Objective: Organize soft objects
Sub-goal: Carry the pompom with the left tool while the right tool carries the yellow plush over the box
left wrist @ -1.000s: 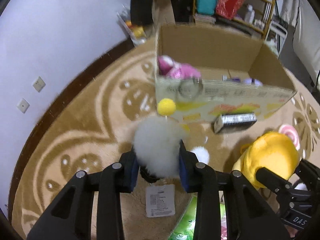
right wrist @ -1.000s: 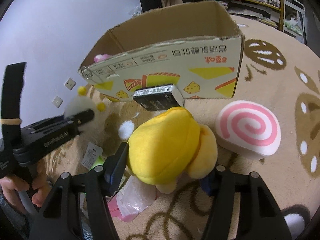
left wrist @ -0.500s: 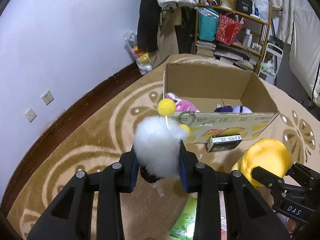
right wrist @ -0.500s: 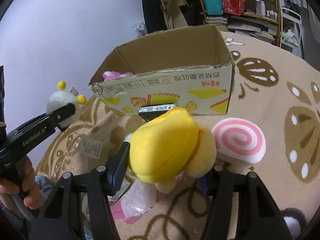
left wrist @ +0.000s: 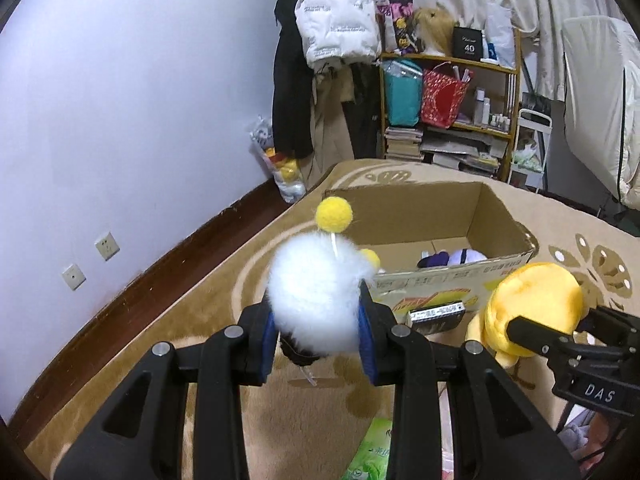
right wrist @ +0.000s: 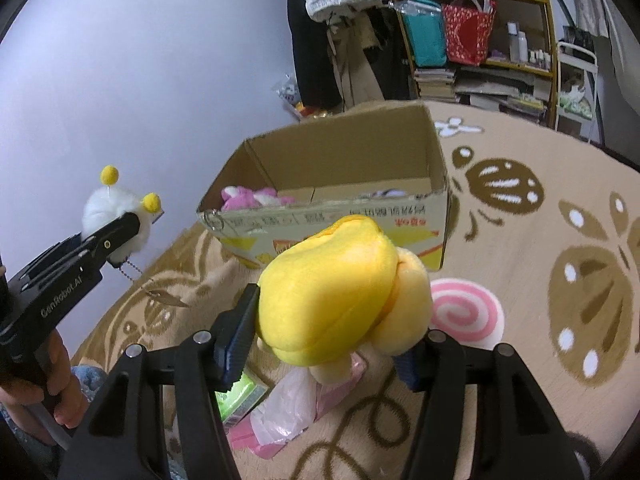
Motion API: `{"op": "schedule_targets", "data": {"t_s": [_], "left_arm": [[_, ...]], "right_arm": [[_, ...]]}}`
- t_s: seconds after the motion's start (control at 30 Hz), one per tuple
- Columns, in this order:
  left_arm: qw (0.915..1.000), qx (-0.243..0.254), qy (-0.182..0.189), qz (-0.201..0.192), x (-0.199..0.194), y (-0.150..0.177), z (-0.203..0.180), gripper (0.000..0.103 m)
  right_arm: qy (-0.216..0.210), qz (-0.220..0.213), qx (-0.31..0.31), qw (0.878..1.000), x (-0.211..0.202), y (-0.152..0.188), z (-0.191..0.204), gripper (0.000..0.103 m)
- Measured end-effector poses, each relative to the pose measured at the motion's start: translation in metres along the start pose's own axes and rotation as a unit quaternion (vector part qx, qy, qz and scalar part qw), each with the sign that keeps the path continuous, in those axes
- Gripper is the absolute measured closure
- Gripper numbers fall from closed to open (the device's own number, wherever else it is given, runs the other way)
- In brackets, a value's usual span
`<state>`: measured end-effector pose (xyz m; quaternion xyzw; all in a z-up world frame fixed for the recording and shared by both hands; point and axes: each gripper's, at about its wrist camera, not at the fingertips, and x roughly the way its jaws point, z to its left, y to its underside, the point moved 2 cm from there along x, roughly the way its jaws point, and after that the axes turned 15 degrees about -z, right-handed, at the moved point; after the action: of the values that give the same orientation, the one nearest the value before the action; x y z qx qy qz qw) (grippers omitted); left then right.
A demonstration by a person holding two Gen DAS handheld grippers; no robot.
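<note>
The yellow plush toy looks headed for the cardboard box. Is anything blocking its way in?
Nothing visible does. The yellow plush toy is held up facing the open-topped cardboard box, whose near wall it must clear.

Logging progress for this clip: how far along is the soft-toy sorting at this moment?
Partly done. A pink plush and a purple-and-white one already lie in the cardboard box. In hand: the left gripper clamps a white fluffy toy, and the right gripper clamps a yellow plush, both lifted short of the box. Left: the pink swirl cushion on the rug.
</note>
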<state>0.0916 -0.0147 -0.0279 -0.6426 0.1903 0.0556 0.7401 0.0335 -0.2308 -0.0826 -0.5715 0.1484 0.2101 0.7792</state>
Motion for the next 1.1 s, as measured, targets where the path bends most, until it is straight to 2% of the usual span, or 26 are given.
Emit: {"op": "schedule_targets", "data": {"t_s": [0.4,0.8,1.1], "left_arm": [[0.9989,0.011,0.018,-0.043,0.023,-0.026,-0.010,0.071],[0.9987,-0.009,0.021,-0.046,0.072,-0.050,-0.006,0.071],[0.9983,0.003,0.036,-0.045,0.100,-0.055,-0.019,0.071]], "right_arm": [[-0.003,-0.053,-0.004,0.999,-0.002,-0.032,0.000,0.041],[-0.010,-0.071,-0.022,0.997,0.033,-0.063,-0.004,0.041],[-0.008,-0.088,-0.027,0.996,0.056,-0.080,-0.011,0.040]]}}
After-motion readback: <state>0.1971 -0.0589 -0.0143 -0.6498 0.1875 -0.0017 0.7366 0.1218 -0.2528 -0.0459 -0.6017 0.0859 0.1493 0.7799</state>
